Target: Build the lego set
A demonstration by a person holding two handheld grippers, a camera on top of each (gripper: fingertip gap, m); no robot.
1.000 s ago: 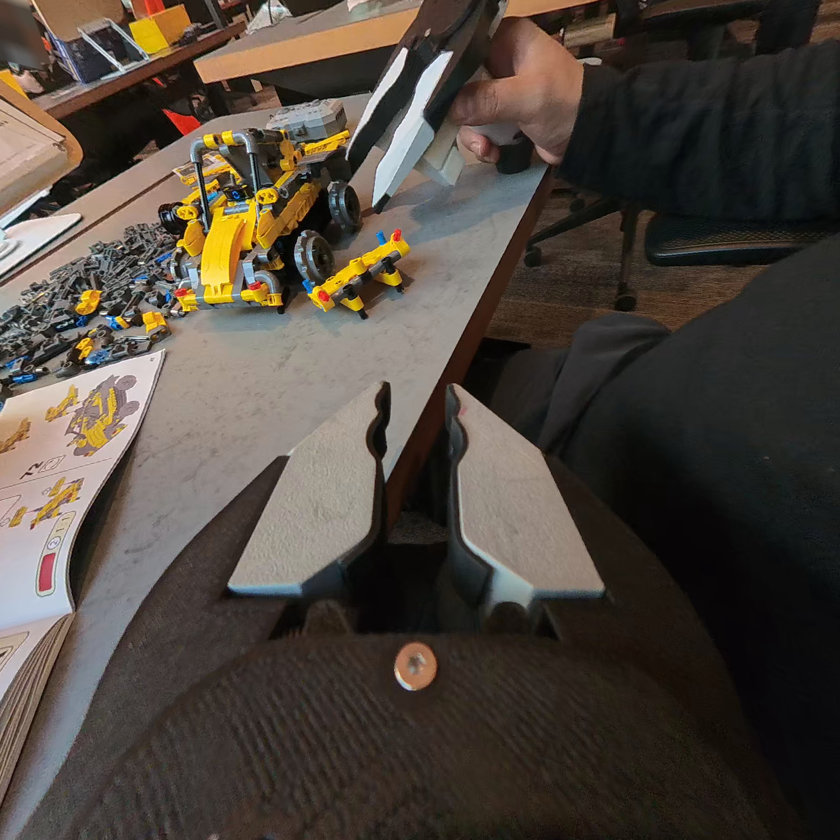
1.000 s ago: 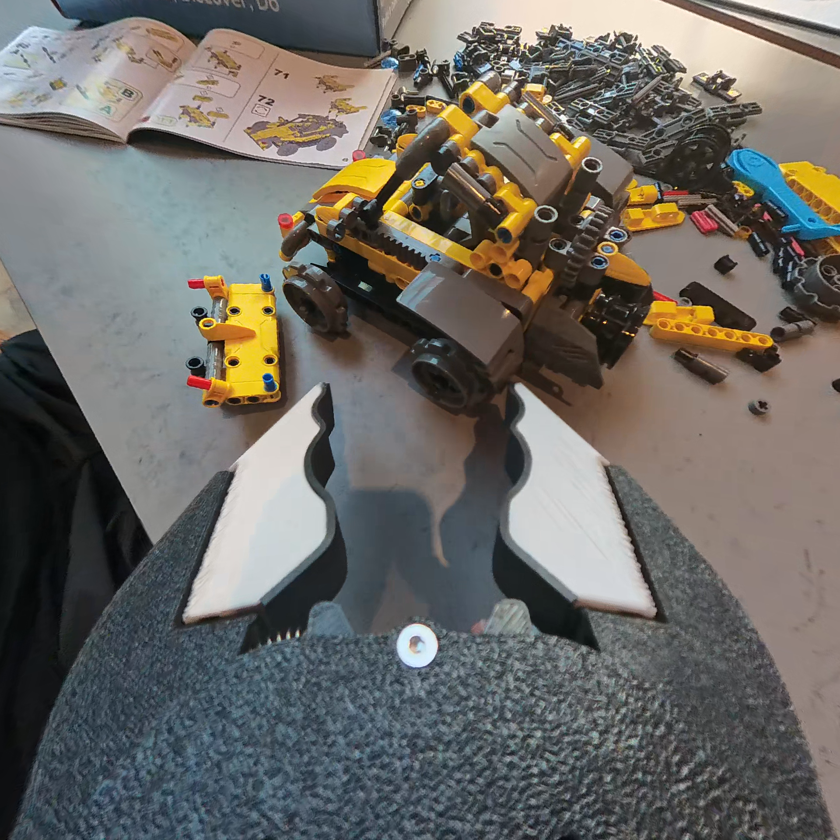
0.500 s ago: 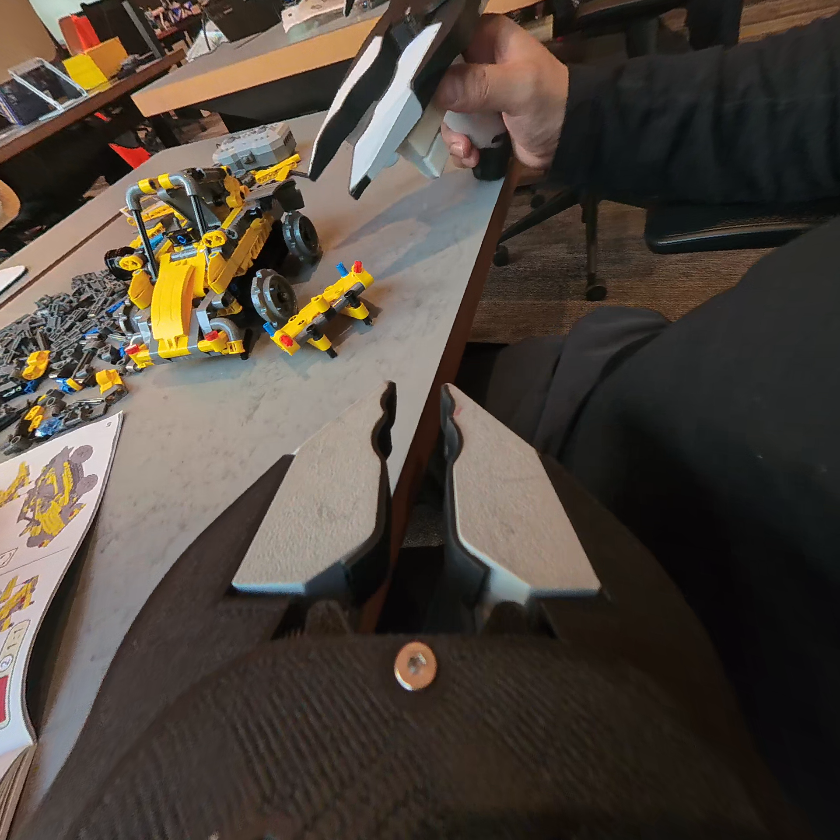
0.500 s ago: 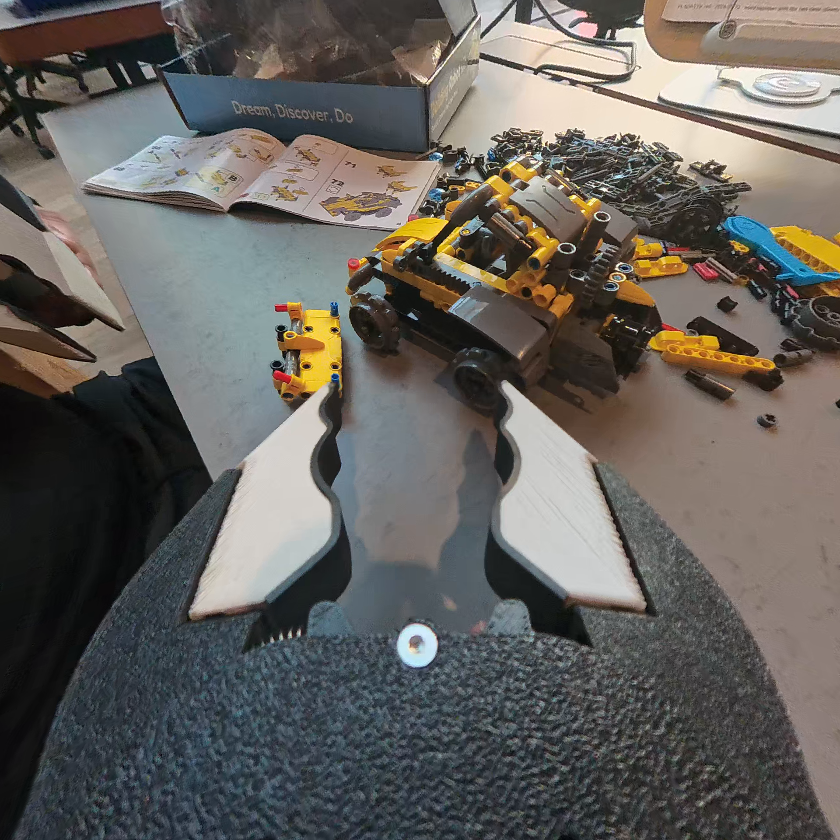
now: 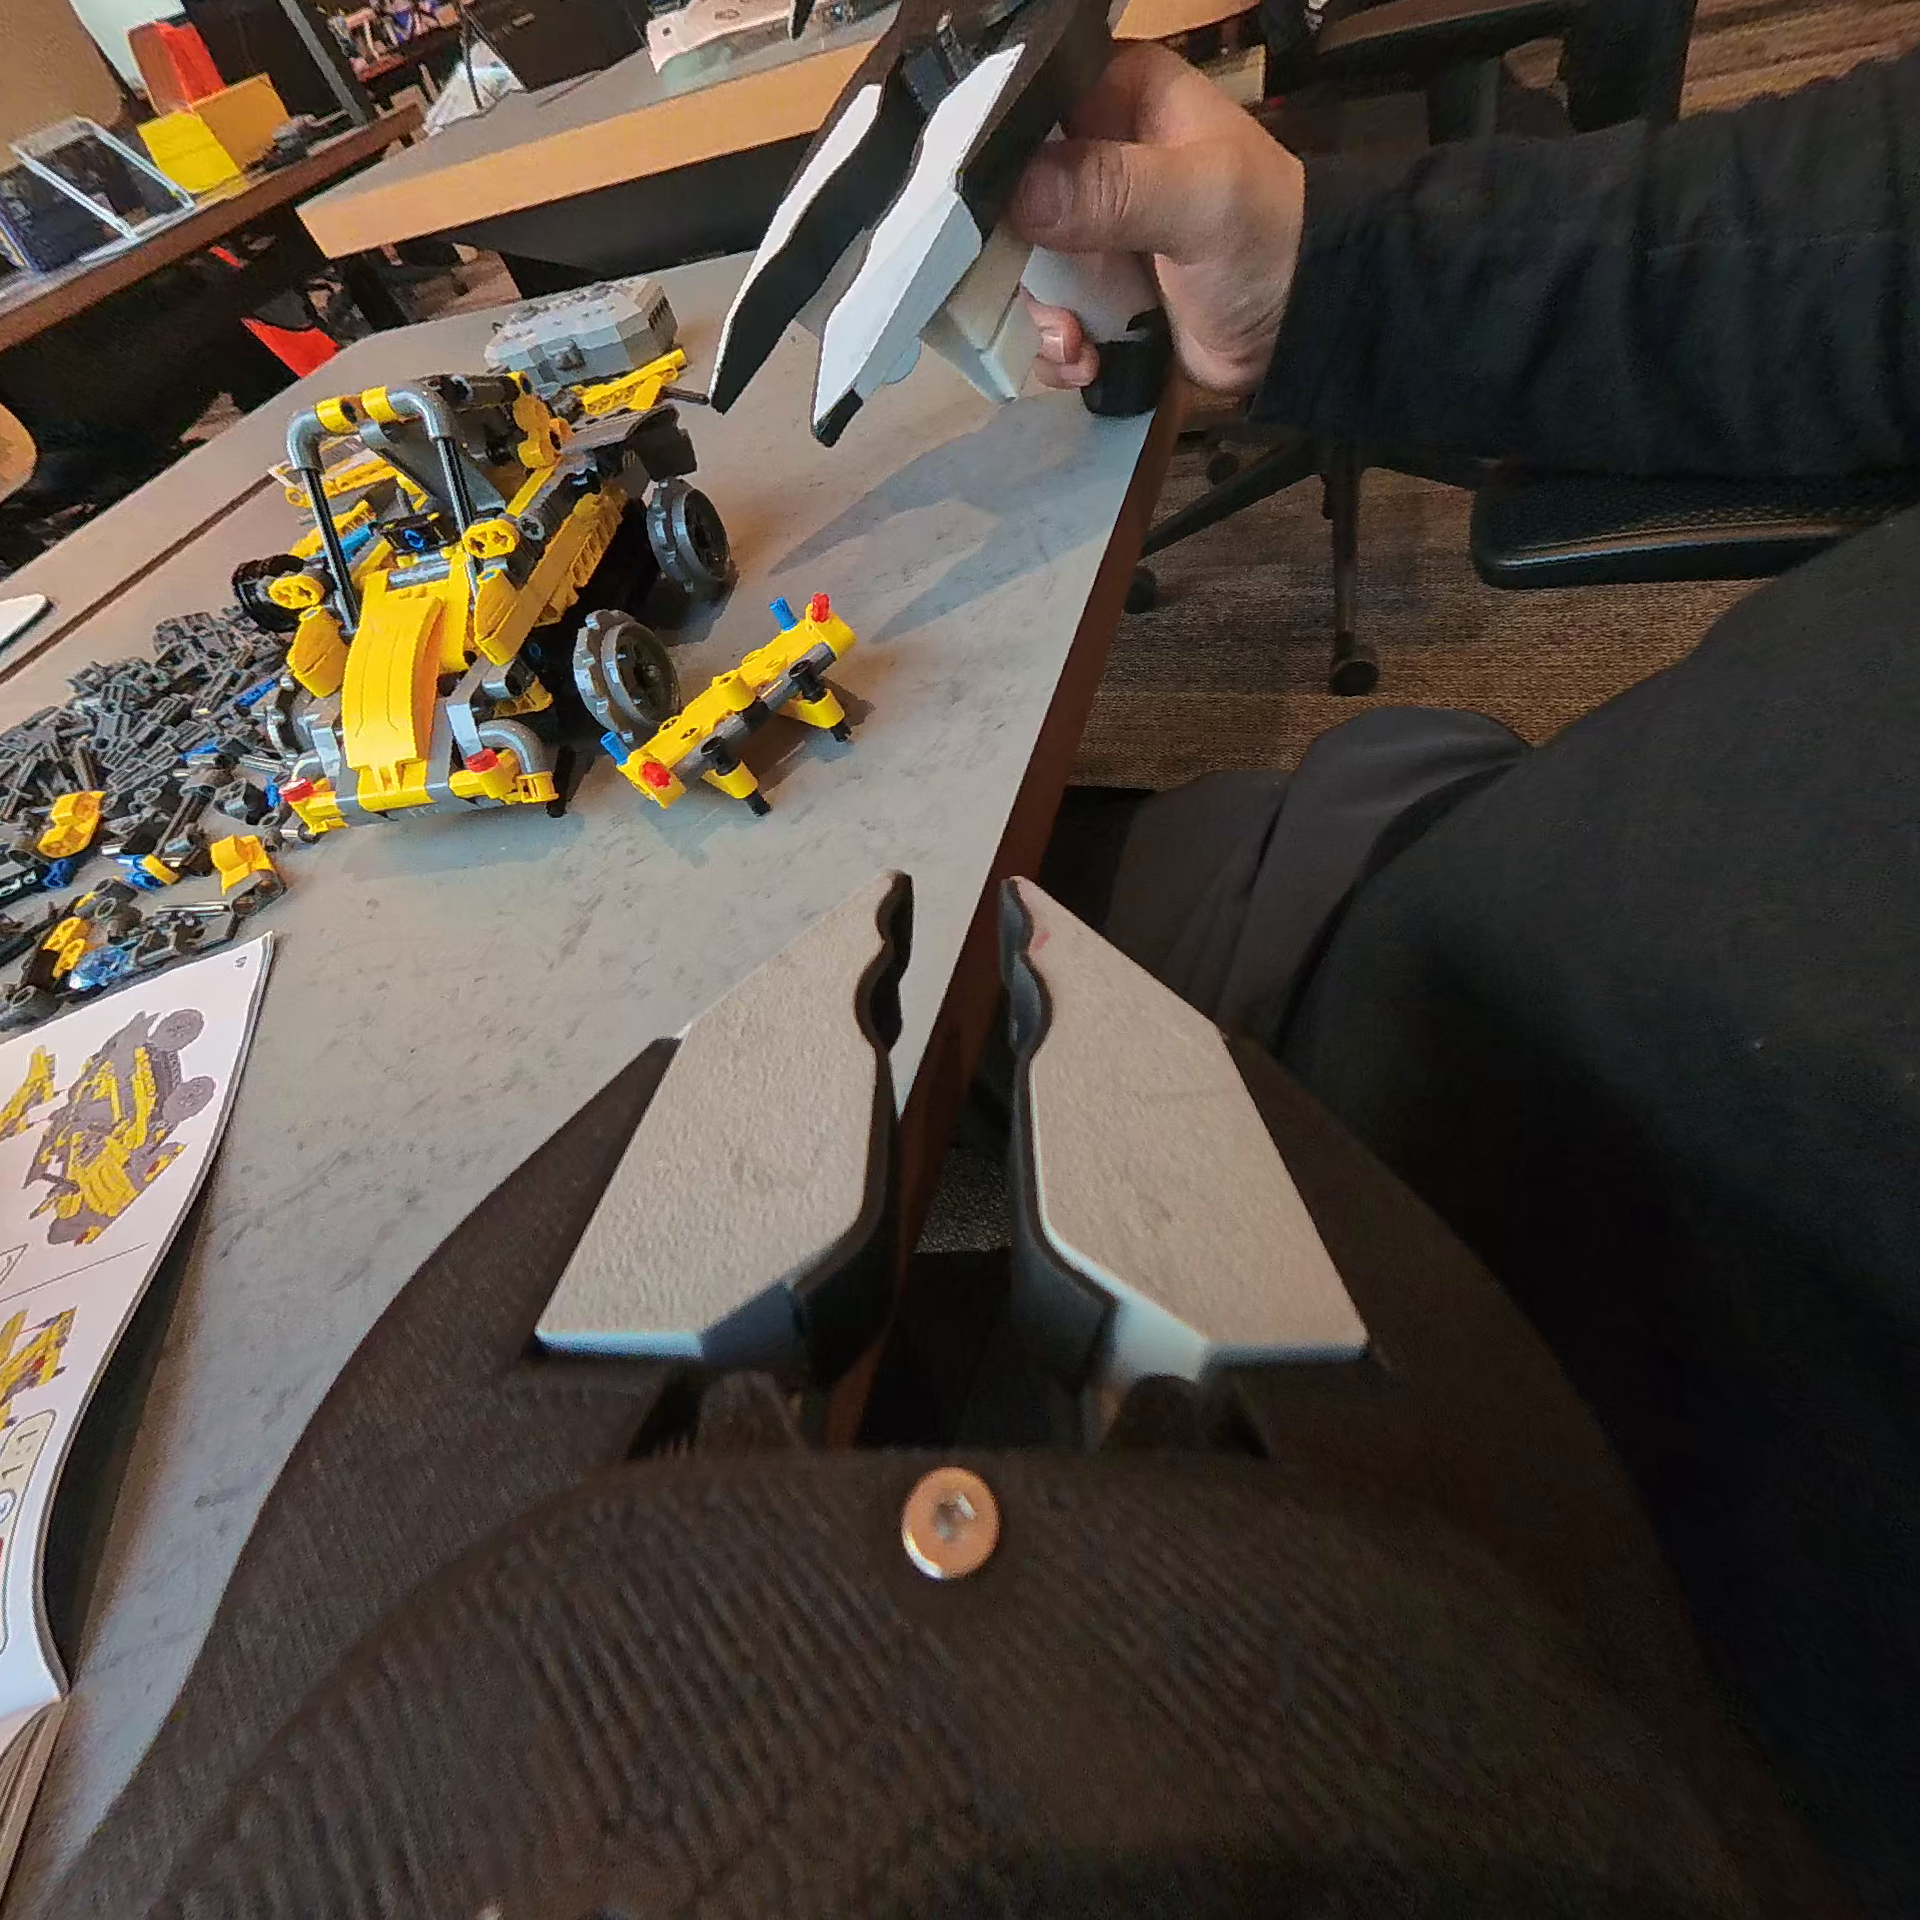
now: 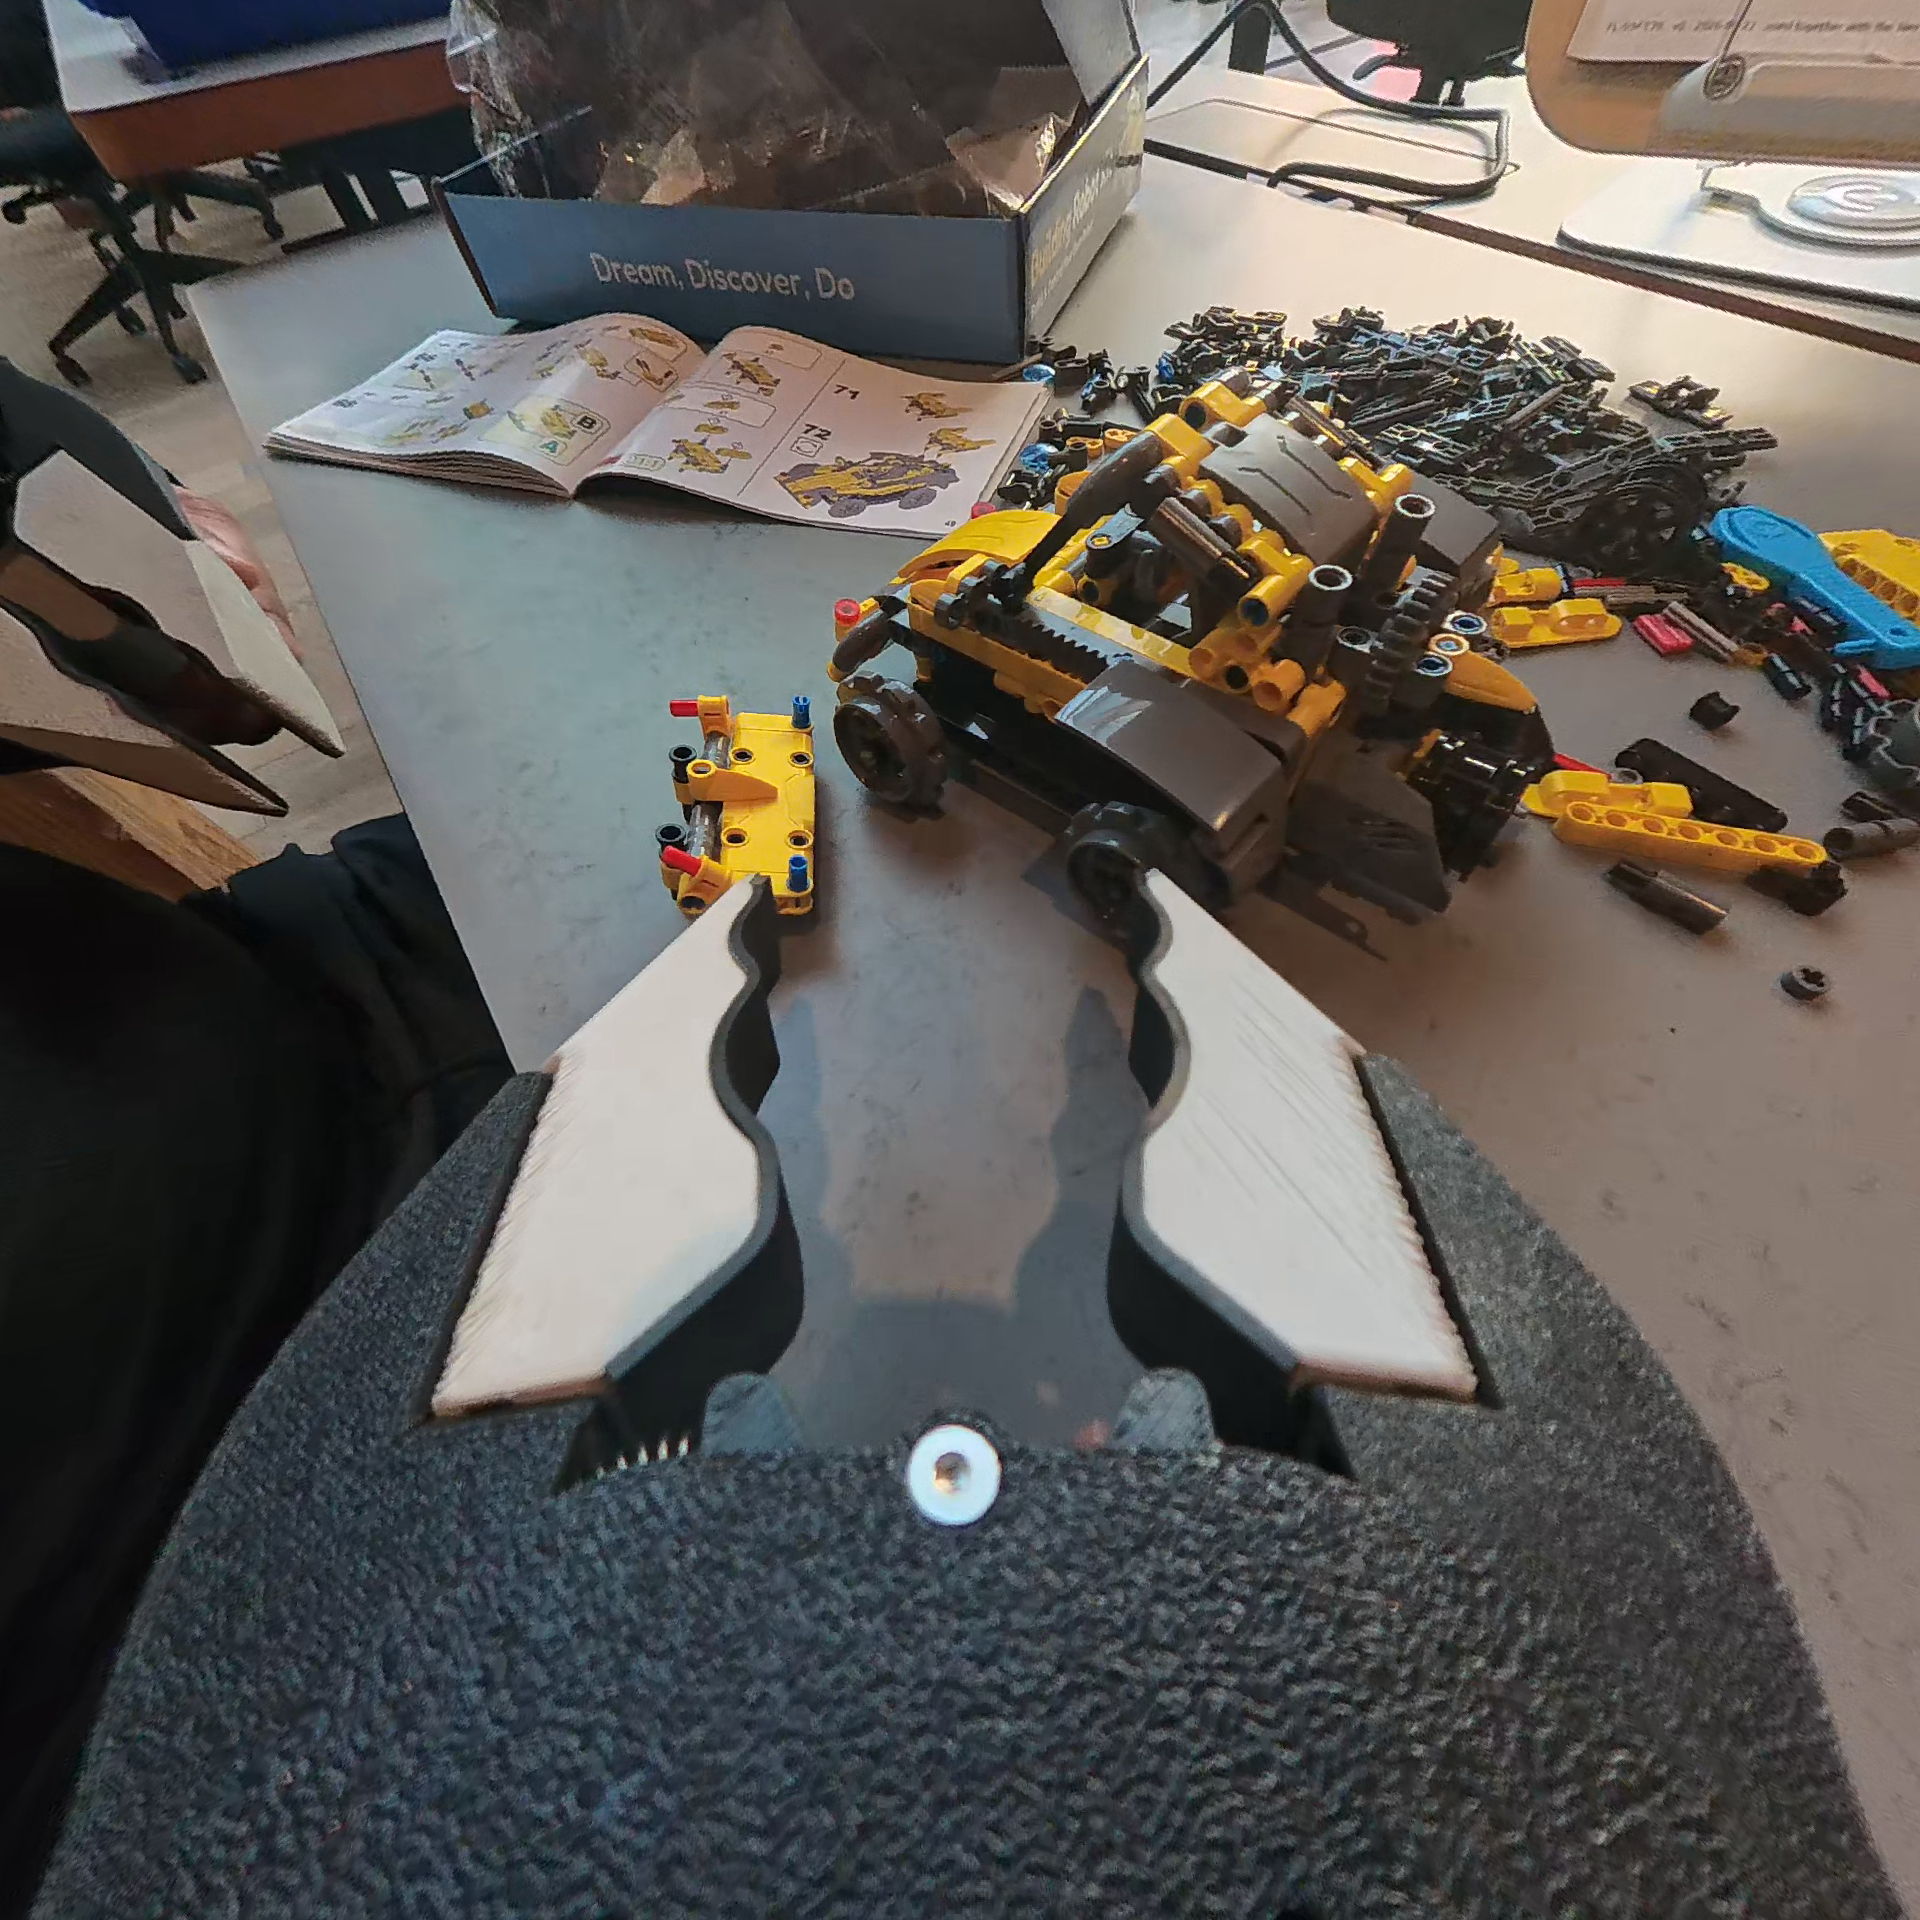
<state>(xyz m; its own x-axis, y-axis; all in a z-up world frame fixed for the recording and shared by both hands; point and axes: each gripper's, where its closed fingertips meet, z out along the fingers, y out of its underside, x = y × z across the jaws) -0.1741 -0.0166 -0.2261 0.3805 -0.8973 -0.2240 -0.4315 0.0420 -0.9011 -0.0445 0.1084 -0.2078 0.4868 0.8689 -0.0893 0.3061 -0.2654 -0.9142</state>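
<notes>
Down at the near edge of the grey table (image 5: 499, 1039), your left gripper (image 5: 951, 914) hangs over the table's rim with its jaws a narrow gap apart and nothing between them. Your right gripper (image 6: 951, 914) hovers above bare tabletop with its jaws spread wide and empty; its left fingertip (image 6: 743, 904) sits just in front of a small yellow block assembly (image 6: 743, 800) with red and blue pins, though you cannot tell whether it touches. Just beyond the right fingertip stands the yellow and grey toy vehicle (image 6: 1195, 665), upright on its wheels, close beside the small assembly. To the vehicle's right lie loose yellow beams (image 6: 1673, 826) and a blue piece (image 6: 1808, 577), and behind it a heap of dark loose parts (image 6: 1475, 395). An open instruction booklet (image 6: 665, 416) lies flat farther back on the left, with a blue cardboard box (image 6: 748, 265) behind it. In the left wrist view your hand (image 5: 1164, 197) grips the right gripper's handle above the far table edge.
</notes>
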